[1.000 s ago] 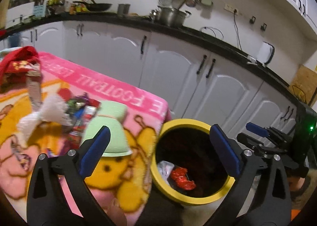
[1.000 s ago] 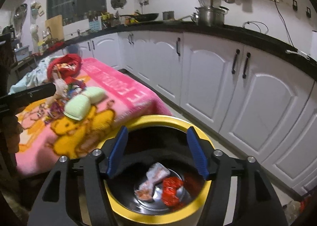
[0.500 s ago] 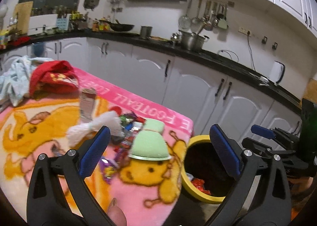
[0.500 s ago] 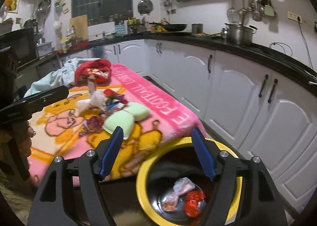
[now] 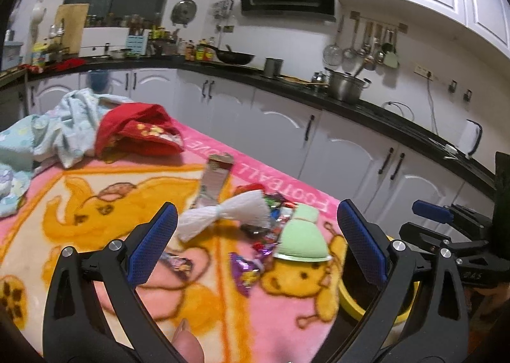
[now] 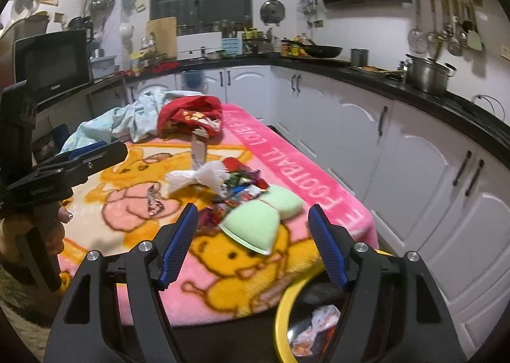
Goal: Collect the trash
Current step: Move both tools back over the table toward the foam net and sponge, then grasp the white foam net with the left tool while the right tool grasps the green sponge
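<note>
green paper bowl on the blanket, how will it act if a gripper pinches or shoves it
The green bowl lies tipped on its side on the soft blanket, so a shove would probably roll or slide it. Its thin white rim suggests paper, likely very light and easy to crush in a hard pinch. A second bowl touches it and may shift with it.

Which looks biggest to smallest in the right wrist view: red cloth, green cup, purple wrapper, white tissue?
1. Red cloth
2. Green cup, though it sits nearer the camera, so its rank against the cloth is unsure
3. White tissue
4. Purple wrapper
</note>
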A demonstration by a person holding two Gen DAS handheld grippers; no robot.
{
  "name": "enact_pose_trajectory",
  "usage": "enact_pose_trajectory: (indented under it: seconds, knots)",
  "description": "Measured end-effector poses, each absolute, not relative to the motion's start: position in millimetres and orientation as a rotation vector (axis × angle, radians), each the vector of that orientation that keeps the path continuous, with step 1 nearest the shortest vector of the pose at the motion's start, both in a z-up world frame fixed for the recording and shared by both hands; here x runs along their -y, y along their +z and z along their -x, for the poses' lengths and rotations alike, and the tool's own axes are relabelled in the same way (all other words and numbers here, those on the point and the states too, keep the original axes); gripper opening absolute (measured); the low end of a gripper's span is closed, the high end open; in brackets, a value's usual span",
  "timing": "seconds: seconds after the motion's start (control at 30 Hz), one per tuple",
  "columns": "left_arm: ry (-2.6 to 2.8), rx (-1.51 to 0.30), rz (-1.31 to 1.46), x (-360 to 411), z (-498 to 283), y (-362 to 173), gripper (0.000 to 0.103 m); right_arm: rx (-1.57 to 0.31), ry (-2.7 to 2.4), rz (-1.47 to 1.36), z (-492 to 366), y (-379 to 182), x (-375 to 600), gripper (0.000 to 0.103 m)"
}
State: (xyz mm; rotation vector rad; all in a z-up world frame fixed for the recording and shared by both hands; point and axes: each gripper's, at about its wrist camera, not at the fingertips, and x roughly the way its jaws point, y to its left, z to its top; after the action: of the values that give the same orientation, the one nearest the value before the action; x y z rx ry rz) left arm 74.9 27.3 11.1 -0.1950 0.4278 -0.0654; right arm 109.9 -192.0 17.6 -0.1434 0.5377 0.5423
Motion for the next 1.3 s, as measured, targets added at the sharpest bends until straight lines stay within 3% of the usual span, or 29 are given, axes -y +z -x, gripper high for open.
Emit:
enact_pose_trajectory:
  seconds: [0.53, 1.07, 1.3]
  knots:
    - [0.021, -0.462, 0.215, -90, -85, -8, 0.092, -0.537, 0.599, 0.191, -143, 14, 129, 0.080]
    - [-0.056, -0.580, 0.194, -115, -152, -44, 0.092, -0.686, 0.457, 0.163, -208, -41, 138, 0.081]
    - [-0.159, -0.686, 0.180, -103, -187, -70, 0.084, -0.776, 0.434, 0.119, -230, -67, 148, 0.081]
